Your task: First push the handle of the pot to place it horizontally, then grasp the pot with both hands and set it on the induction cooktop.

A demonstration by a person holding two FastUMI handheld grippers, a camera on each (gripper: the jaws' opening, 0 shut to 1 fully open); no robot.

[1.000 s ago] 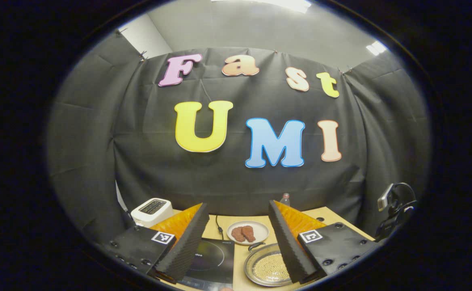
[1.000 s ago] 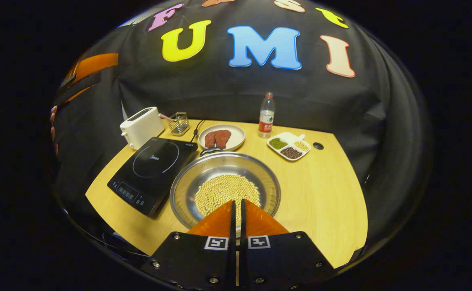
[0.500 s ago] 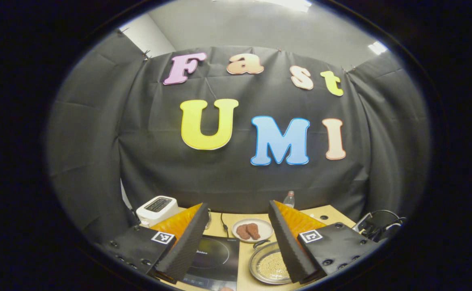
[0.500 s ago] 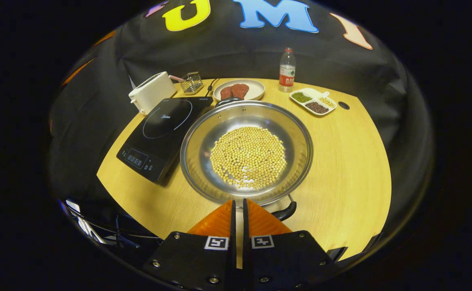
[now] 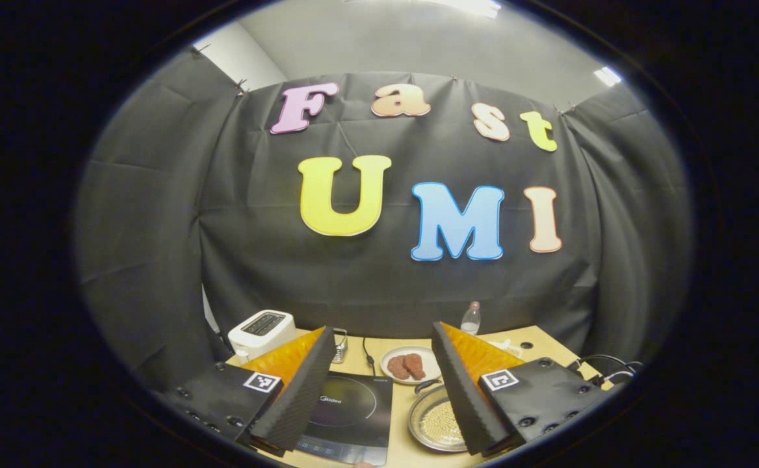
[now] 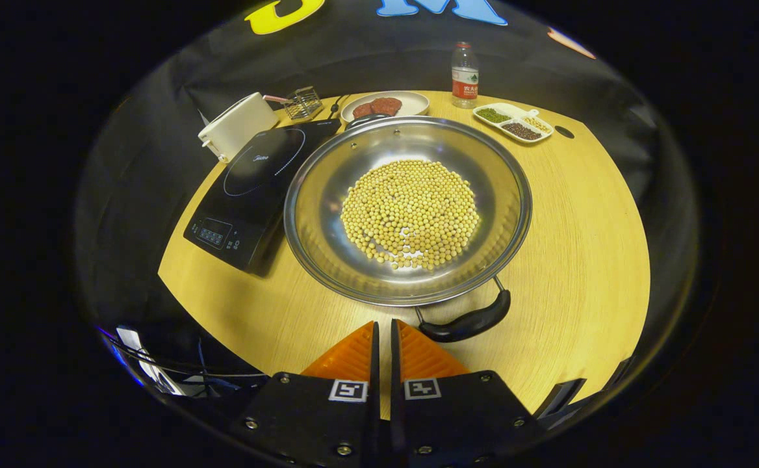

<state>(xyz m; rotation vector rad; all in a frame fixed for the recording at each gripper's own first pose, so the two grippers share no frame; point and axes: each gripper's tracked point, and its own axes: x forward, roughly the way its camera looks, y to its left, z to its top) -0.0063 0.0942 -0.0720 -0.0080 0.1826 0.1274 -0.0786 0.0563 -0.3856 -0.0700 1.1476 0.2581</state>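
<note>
R gripper (image 6: 383,338) sat near edge of the table (image 6: 581,260), fingers pressed together w/ only a slit between, holding nothing, just short of the pot's near handle (image 6: 467,323). Pot (image 6: 407,208), a wide steel pan w/ a heap of soybeans (image 6: 411,213), stood mid-table, left rim just beside the induction cooktop (image 6: 256,188); far handle (image 6: 365,119) poked out by the meat plate (image 6: 386,105).

Step in hand looked like the handle push. Judgement: put the closed tips against the end of the near handle & sweep sideways, low and slow, so the pan turns about its centre w/o sliding or spilling beans; stop once both handles line up left-right.

L gripper (image 5: 379,383) hung high & back, fingers spread wide, empty, cooktop (image 5: 347,416) and pot (image 5: 438,426) seen between them.

Around: toaster (image 6: 236,125) & wire rack (image 6: 303,102) far left, water bottle (image 6: 464,66) and divided bean dish (image 6: 513,121) far right. Cooktop top was bare. Far handle may brush the plate as the pan turns; cables (image 6: 158,370) hung off near-left edge.
</note>
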